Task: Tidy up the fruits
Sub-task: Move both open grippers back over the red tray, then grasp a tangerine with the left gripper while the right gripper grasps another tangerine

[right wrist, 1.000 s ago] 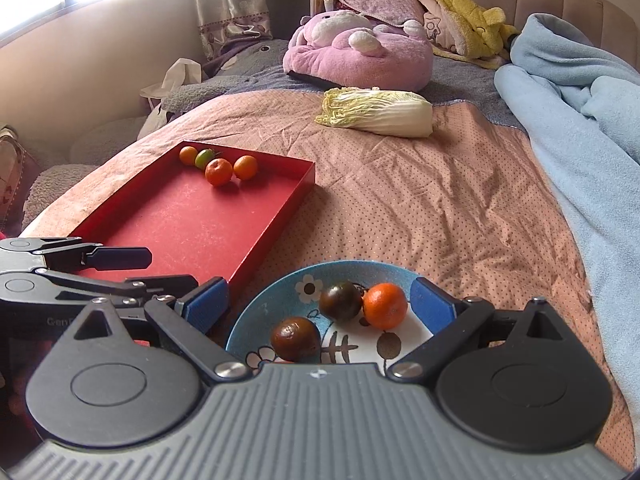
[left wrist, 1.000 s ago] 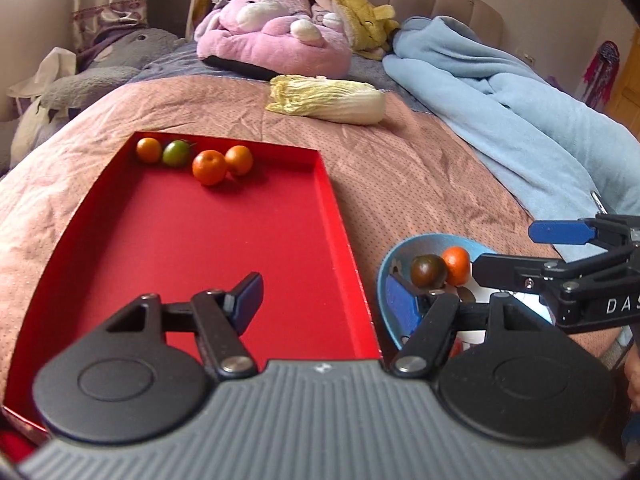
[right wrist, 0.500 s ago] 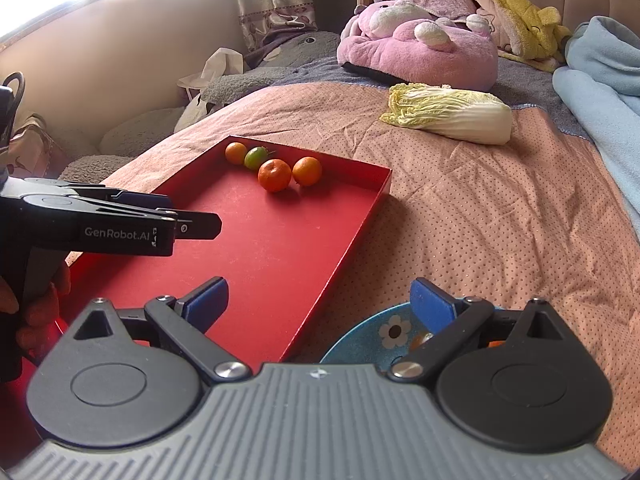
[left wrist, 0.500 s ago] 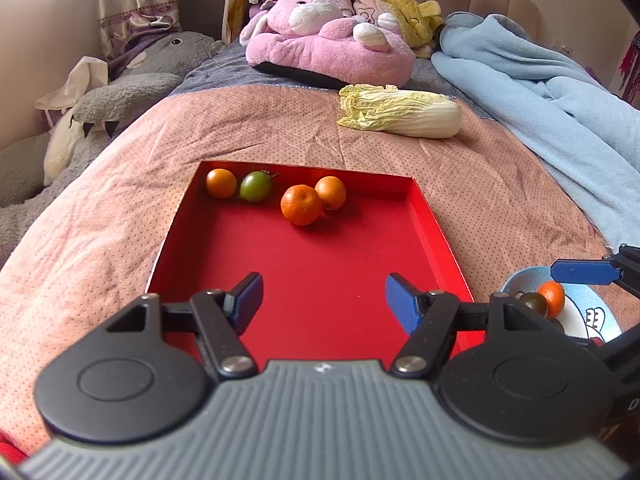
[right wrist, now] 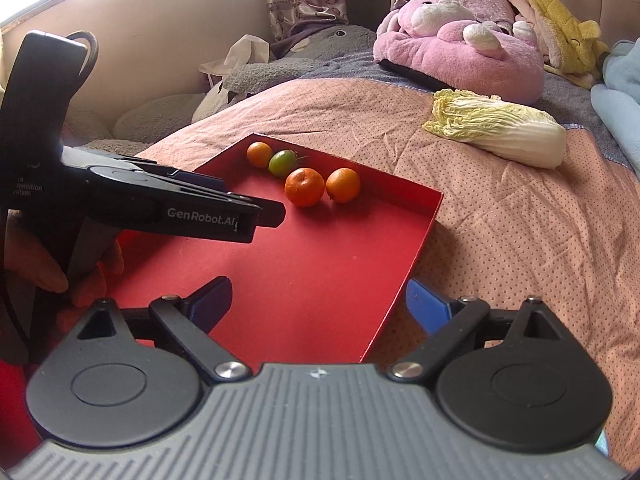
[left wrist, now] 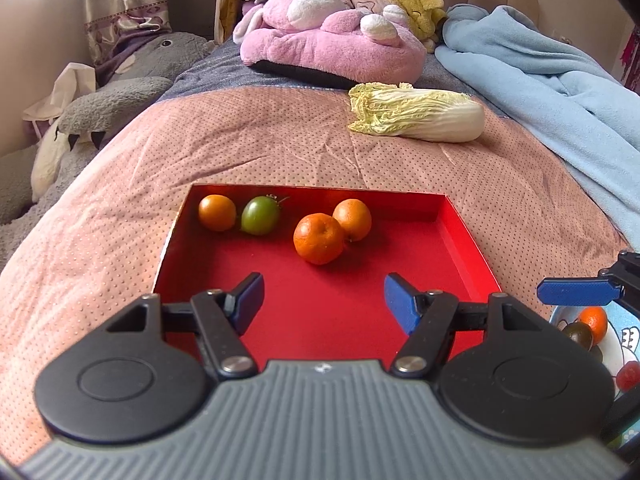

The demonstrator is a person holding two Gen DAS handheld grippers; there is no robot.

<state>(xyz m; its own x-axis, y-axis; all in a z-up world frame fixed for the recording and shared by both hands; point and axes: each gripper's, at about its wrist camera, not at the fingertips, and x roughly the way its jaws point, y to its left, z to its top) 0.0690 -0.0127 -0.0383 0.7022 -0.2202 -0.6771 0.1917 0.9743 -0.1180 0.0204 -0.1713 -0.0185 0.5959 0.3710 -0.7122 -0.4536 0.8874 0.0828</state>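
Observation:
A red tray (left wrist: 468, 248) (right wrist: 320, 264) lies on the bed. At its far end sit a large orange (left wrist: 319, 238) (right wrist: 304, 187), a smaller orange (left wrist: 352, 219) (right wrist: 343, 185), a green tomato (left wrist: 260, 215) (right wrist: 282, 162) and another orange (left wrist: 217, 212) (right wrist: 259, 154). A blue patterned bowl (left wrist: 624, 340) at the right holds an orange (left wrist: 594, 320), a dark tomato (left wrist: 578, 334) and a red fruit (left wrist: 628, 374). My left gripper (left wrist: 322, 300) is open and empty over the tray's near half. My right gripper (right wrist: 320, 304) is open and empty over the tray's right edge.
A napa cabbage (left wrist: 416, 115) (right wrist: 500, 132) lies on the pink quilt beyond the tray. A pink plush (left wrist: 332, 36), a grey plush (left wrist: 120, 96) and a blue blanket (left wrist: 540, 72) lie farther back and right. The left gripper's body (right wrist: 160, 204) crosses the right wrist view.
Both grippers swung left, away from the bowl and toward the tray. The bowl has left the right wrist view. Both stay open and empty.

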